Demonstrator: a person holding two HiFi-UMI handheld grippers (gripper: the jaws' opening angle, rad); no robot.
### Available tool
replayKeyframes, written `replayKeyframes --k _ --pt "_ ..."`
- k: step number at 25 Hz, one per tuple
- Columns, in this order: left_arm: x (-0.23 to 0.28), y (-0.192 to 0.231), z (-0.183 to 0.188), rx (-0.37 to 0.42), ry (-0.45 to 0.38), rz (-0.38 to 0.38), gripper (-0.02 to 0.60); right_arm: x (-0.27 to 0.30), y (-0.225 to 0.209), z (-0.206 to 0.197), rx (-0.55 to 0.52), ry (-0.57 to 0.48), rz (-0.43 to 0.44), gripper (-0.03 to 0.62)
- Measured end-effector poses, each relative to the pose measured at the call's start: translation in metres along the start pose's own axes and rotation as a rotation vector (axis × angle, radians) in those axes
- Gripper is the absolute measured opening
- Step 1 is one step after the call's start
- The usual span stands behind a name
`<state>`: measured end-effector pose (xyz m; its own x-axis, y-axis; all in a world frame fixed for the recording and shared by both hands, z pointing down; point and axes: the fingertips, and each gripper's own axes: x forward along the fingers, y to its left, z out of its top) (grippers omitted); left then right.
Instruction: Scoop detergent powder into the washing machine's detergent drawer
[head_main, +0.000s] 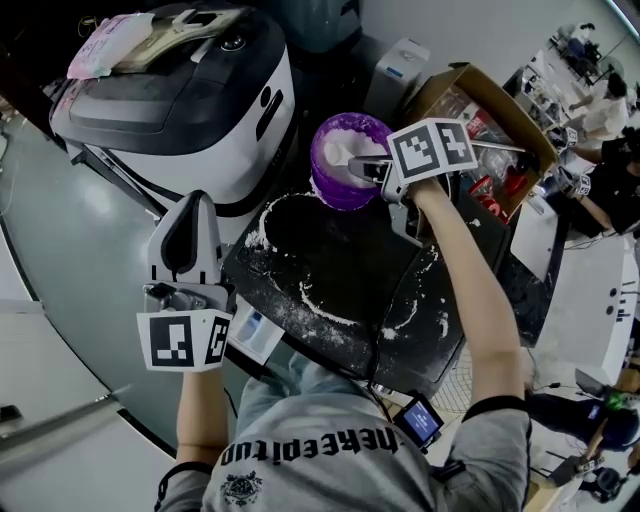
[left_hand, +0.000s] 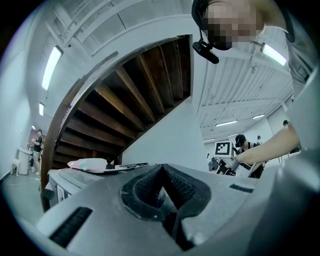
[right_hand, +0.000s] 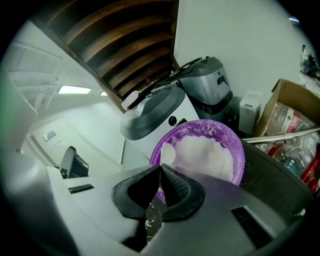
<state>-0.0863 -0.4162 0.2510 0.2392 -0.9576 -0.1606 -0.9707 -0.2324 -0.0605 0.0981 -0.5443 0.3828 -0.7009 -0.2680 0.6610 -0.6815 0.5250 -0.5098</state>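
A: Fingers on the right gripper (right_hand: 160, 171), what do they hold?
B: They pinch a thin scoop (right_hand: 167, 153), dipped in the purple bowl (right_hand: 239, 155) of powder (right_hand: 205, 152) on the worktop (head_main: 340, 260). I think it is filling.
A: Next?
B: Lift it flat and carry it to the washing machine (head_main: 190, 110). The left gripper (left_hand: 162, 171) fingers are pressed together on nothing.
A: Anything hidden?
B: I cannot find the drawer, or see how full the scoop is.

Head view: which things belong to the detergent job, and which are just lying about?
Job: purple bowl of powder, white scoop, right gripper, washing machine.
Lying about: cardboard box, pink bag, small screen device, spilled powder.
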Motion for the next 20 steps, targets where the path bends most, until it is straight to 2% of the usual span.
replayKeyframes --k 7,9,14,20 --pt "-0.025 0.013 0.012 0.014 -0.009 -0.009 0.003 -0.024 0.016 -0.007 0.112 -0.136 -0.008 0.006" --pt "-0.032 0.014 0.015 0.026 -0.006 -0.016 0.003 -0.029 0.024 -0.009 0.133 -0.174 0.020 0.006" --pt "-0.048 0.015 0.021 0.032 -0.011 -0.039 0.003 -0.043 0.052 -0.019 0.155 -0.262 0.059 0.006" --pt "-0.069 0.018 0.032 0.021 -0.033 -0.070 0.003 -0.061 0.087 -0.039 0.146 -0.344 0.062 0.006"
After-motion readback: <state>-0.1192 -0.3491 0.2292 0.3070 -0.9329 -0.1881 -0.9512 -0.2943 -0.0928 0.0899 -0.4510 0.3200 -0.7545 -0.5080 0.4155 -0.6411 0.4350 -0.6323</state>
